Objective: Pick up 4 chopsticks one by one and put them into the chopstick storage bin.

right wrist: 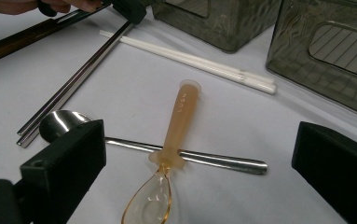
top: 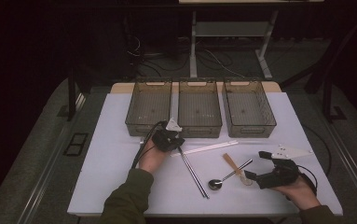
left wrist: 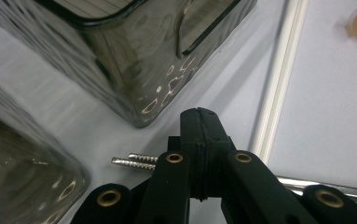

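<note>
My left gripper (top: 178, 144) is pinched tight on the top end of the metal chopsticks (top: 194, 172), just before the middle bin (top: 199, 110). My right gripper (right wrist: 199, 158) stands spread above the amber spoon (right wrist: 167, 163), which lies across the steel spoon (right wrist: 120, 140).

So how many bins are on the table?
3, side by side along the far edge: left bin, middle bin, right bin. None seem hidden.

hidden: metal chopsticks (left wrist: 134, 161) mid-length behind fingers (left wrist: 199, 140) | bins cropped
</note>
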A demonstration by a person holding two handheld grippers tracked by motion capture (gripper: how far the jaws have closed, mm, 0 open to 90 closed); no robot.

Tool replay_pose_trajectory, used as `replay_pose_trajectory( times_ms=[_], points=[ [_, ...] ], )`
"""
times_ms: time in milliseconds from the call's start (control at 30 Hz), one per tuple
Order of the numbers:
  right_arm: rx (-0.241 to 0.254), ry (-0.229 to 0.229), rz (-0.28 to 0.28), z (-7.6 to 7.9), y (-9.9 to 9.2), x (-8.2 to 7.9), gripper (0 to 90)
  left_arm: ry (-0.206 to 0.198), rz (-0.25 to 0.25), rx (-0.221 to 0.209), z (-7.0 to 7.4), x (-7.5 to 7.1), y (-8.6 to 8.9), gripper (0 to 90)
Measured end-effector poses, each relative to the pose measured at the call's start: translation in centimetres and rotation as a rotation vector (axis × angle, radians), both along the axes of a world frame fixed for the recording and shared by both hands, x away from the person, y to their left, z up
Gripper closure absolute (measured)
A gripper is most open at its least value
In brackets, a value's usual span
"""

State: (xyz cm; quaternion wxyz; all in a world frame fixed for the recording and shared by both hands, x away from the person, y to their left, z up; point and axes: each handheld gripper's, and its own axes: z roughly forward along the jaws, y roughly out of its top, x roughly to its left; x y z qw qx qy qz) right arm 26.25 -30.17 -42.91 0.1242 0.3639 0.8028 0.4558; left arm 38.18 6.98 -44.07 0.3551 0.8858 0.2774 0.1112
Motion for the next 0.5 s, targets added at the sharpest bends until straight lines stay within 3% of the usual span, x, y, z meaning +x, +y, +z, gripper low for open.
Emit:
replay_pose_trajectory(
  times_ms=[500],
  points=[
    [0.0, 0.001, 0.0, 0.0, -0.03, -0.01, 2.8, 0.012, 0.013, 0.024, -0.15, 0.09, 0.38, 89.2]
  ],
)
